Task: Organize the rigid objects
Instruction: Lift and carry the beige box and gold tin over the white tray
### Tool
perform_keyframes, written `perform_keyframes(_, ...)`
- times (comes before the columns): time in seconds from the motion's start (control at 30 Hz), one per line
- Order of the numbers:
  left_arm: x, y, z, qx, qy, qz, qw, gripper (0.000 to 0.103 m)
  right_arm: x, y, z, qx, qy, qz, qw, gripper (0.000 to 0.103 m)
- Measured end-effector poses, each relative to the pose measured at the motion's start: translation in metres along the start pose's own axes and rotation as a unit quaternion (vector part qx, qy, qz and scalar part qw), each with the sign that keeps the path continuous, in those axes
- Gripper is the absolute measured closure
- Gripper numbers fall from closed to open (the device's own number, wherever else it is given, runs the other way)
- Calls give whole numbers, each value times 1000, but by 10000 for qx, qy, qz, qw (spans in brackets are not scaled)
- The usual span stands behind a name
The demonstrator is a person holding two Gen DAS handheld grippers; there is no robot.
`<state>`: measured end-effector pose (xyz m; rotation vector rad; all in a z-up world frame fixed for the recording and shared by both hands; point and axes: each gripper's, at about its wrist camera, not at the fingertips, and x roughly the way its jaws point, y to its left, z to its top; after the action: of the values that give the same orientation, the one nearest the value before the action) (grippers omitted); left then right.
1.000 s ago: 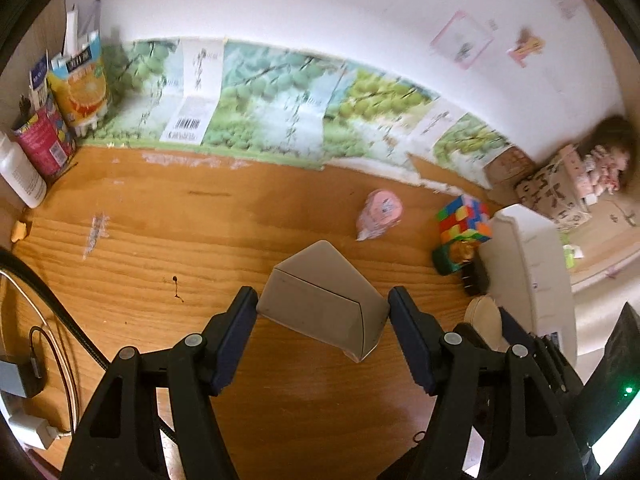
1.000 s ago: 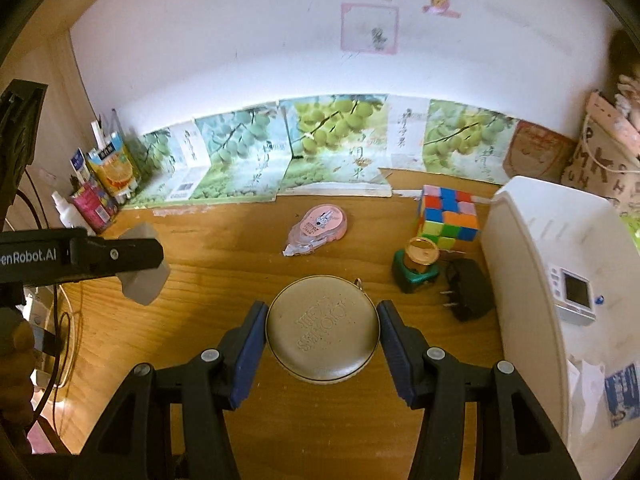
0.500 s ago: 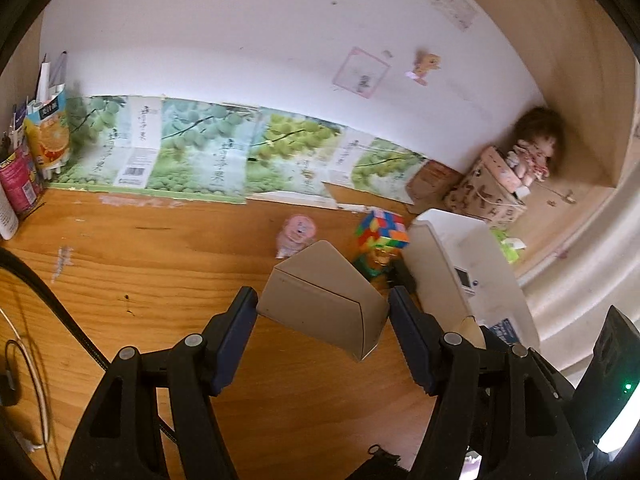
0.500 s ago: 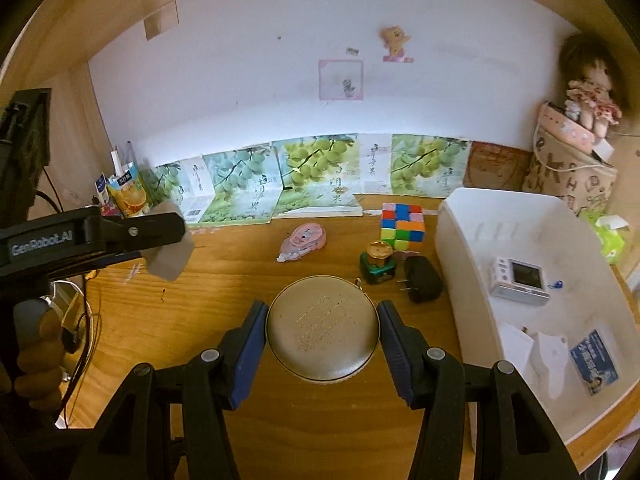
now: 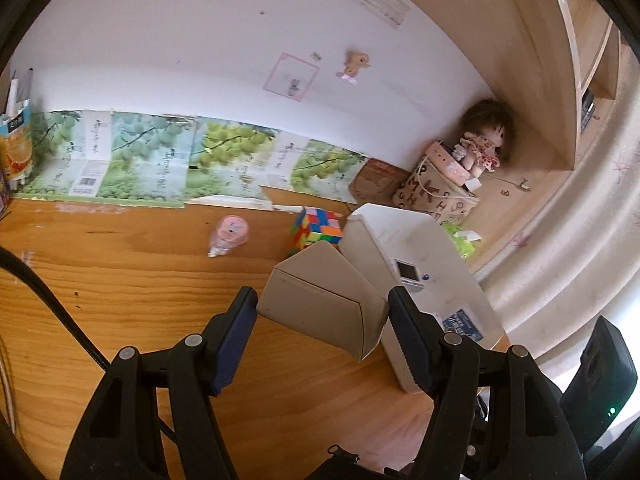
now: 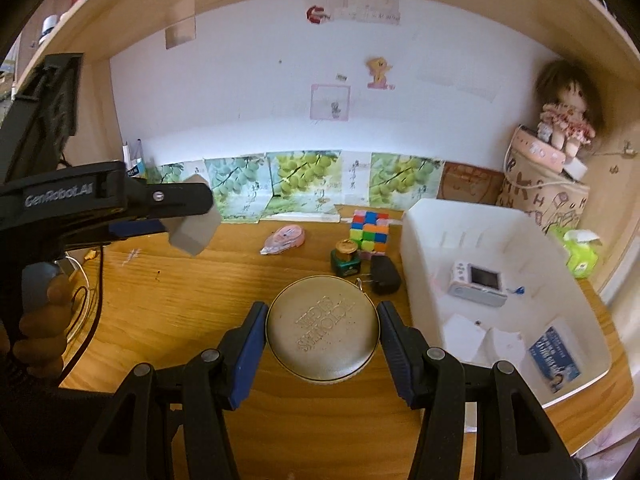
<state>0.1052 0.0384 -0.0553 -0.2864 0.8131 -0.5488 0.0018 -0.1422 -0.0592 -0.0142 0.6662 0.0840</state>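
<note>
My left gripper [image 5: 322,312] is shut on a beige box [image 5: 320,300] and holds it high above the wooden desk, near the left edge of the white bin [image 5: 404,240]. It also shows at the left of the right wrist view [image 6: 188,220]. My right gripper [image 6: 322,332] is shut on a round metal tin [image 6: 322,328] with embossed lettering, held above the desk, left of the white bin [image 6: 500,220]. On the desk lie a colour cube [image 6: 370,230], a pink tape dispenser [image 6: 284,238], a small green jar [image 6: 346,258] and a black plug adapter [image 6: 384,274].
The bin holds a small white device [image 6: 478,282], paper slips and a blue card [image 6: 554,358]. A doll [image 6: 566,108] sits on a patterned basket [image 6: 540,192] at the back right. Grape-print cartons [image 6: 304,182] line the back wall. Cables [image 6: 82,300] lie at the desk's left.
Both grippers have risen and drawn back from the desk with their loads. The left gripper has swung right, so the white bin now lies just behind the beige box.
</note>
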Motion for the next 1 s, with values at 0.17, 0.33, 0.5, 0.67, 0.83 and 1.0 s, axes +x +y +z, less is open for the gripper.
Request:
perform_keyframes(0.17, -1, -26, 0, -2, -232, -35, 9997, 32, -13, -21, 3, -225, -167, 62, 9996, 48)
perform_keyframes(0.33, 3, -58, -3, 94, -337, 29, 9994, 32, -21, -50, 7, -412, -264, 205, 9986, 47)
perform_keyframes(0.5, 11, -88, -5, 177, -464, 216, 9985, 32, -26, -78, 12, -538, -214, 326, 9978, 47)
perform_keyframes(0.67, 27, -113, -7, 107, -529, 311, 9981, 32, -33, -113, 16, -664, -193, 391, 9968, 47)
perform_keyframes(0.83, 42, -136, -9, -4, -626, 372, 9973, 32, -35, -151, 19, -699, -144, 399, 9967, 47)
perform_keyframes(1.0, 60, -159, -11, -122, -653, 400, 9970, 32, -35, -182, 19, -740, -48, 447, 9962, 47)
